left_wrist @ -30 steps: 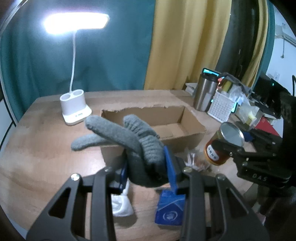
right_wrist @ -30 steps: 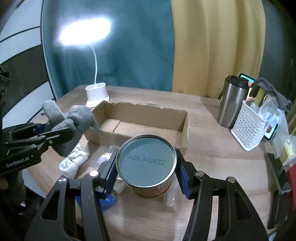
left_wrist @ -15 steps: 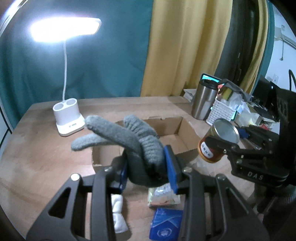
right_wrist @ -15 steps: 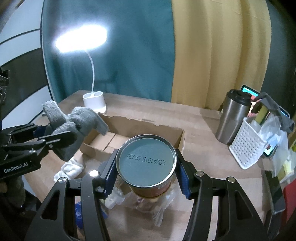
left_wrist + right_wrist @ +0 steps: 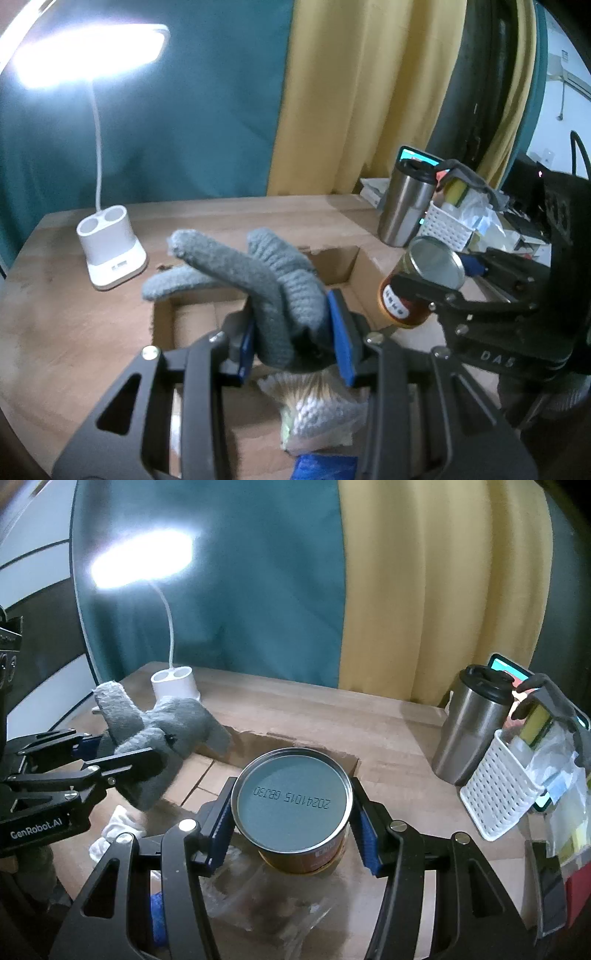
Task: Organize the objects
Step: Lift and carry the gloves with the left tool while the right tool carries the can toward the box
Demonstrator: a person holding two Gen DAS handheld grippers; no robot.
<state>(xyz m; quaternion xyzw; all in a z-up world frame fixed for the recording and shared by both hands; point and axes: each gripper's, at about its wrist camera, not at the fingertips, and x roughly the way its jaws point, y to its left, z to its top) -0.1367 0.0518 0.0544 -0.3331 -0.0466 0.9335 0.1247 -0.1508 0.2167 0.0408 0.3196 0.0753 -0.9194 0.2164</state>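
The left tool point(image 5: 295, 343) was clamped on a grey knitted glove point(image 5: 258, 280), held above the near edge of the open cardboard box point(image 5: 351, 266) on the worktop point(image 5: 55, 314). The right tool point(image 5: 291, 823) gripped a metal tin point(image 5: 291, 805) (date stamp 20241015 on its end), raised over the box's right end.

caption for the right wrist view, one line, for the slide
Right gripper holds a can above the cardboard box while the left gripper carries a grey glove.
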